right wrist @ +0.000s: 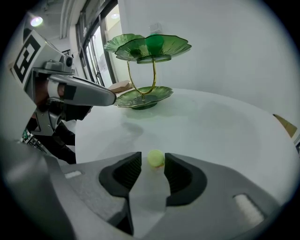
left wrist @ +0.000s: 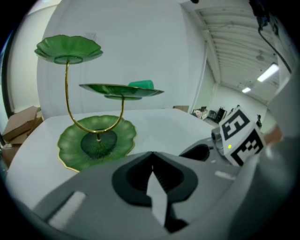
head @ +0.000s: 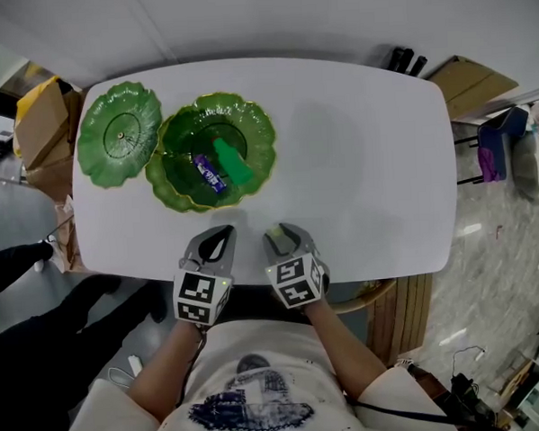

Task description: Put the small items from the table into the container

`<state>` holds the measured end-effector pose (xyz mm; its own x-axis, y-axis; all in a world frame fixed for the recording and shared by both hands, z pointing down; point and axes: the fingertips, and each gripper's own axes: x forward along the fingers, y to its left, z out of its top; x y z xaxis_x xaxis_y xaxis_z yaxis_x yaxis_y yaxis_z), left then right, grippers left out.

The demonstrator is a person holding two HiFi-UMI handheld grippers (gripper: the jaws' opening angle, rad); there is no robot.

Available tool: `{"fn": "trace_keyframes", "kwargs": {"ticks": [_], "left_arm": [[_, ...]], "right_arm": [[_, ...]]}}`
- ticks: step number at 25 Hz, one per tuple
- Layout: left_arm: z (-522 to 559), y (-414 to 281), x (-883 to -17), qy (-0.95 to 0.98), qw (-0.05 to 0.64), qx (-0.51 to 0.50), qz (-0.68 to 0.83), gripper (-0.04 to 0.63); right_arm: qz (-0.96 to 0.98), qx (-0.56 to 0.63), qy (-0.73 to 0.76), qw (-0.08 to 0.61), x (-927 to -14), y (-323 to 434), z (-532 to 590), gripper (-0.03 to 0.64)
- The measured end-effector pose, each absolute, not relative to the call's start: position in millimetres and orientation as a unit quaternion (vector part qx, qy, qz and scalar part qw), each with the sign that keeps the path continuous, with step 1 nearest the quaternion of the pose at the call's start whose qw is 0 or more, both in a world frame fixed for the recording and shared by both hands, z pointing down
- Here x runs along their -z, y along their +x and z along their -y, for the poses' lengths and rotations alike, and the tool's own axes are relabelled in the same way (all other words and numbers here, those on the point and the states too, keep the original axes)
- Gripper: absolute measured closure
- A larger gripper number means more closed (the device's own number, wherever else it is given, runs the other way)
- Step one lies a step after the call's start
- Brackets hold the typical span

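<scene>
Fingers [right wrist: 183,180] of the right gripper [right wrist: 152,157] stand spread on either side of a small yellow-green ball [right wrist: 156,158] on the worktop [right wrist: 211,126]. One finger looks to be just at the ball, and the other shows a gap. The step, I judge, is the pinch. Centre the ball between the pads, close gently so it neither rolls nor squirts out, and lift straight up. Then carry it to the green tiered stand [right wrist: 176,47], well apart across the worktop. A tier with free room suits best. The left gripper [left wrist: 152,165], just beside, has its fingers pressed together on nothing.
</scene>
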<state>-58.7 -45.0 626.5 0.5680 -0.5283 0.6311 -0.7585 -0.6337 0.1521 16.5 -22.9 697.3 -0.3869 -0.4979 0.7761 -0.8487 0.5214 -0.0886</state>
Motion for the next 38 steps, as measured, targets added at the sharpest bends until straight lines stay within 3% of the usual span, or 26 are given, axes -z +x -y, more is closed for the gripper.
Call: {"fn": "trace_keyframes", "kwargs": {"ticks": [6, 21, 38], "left_arm": [[47.5, -54.3, -625.9, 0.861, 0.209, -0.276, 0.372, 0.604], [46.7, -45.1, -598.9, 0.865, 0.187, -0.264, 0.383, 0.604], [50.7, -83.4, -543.8, 0.855, 0.153, -0.236, 0.436, 0.604]], "right_arm": [[0.794, -0.248, 0.423, 0.359, -698.0, 21.0, 23.5, 0.505], [0.796, -0.234, 0.437, 0.348, -673.7, 37.7, 25.1, 0.508], [0.83, -0.195, 0.43, 0.296, -596.3, 10.9, 33.6, 0.509]]}}
